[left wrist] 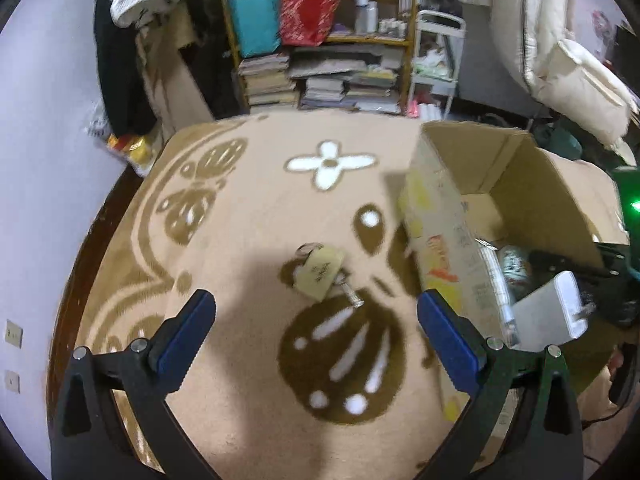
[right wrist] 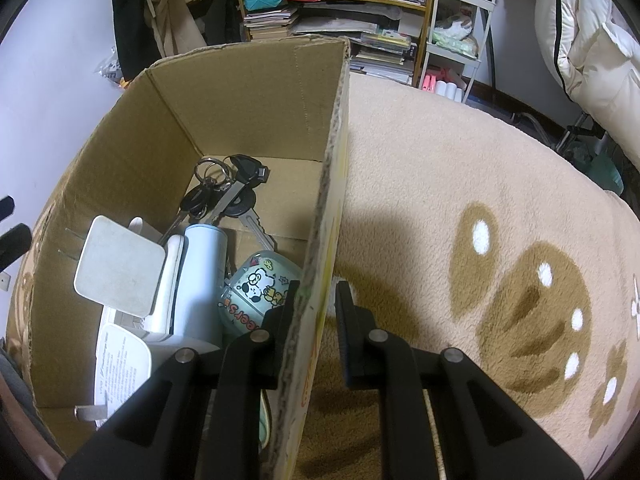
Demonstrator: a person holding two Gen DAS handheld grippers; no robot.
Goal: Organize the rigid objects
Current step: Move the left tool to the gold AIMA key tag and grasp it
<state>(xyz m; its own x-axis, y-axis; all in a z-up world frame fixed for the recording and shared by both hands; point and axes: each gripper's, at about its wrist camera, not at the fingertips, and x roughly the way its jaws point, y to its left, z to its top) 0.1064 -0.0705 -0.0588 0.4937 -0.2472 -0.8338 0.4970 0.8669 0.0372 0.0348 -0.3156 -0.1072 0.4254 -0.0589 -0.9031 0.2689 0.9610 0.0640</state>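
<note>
The blanket [left wrist: 256,240] is beige with brown rounded shapes, white dots and a white flower. The padlock [left wrist: 320,270] is brass-yellow. The cardboard box [right wrist: 256,92] is plain brown inside, with yellow and orange print outside. The left hand-held gripper [left wrist: 316,306] is black with blue pads [left wrist: 450,340]. The small case [right wrist: 260,288] is pale green with a cartoon dog.

right claw [right wrist: 318,292] straddling cardboard box [right wrist: 240,92] wall — keys [right wrist: 224,192] inside

Padlock [left wrist: 319,270] lies on blanket [left wrist: 248,216], left of box [left wrist: 444,240]; keys [right wrist: 224,196] inside box
</note>
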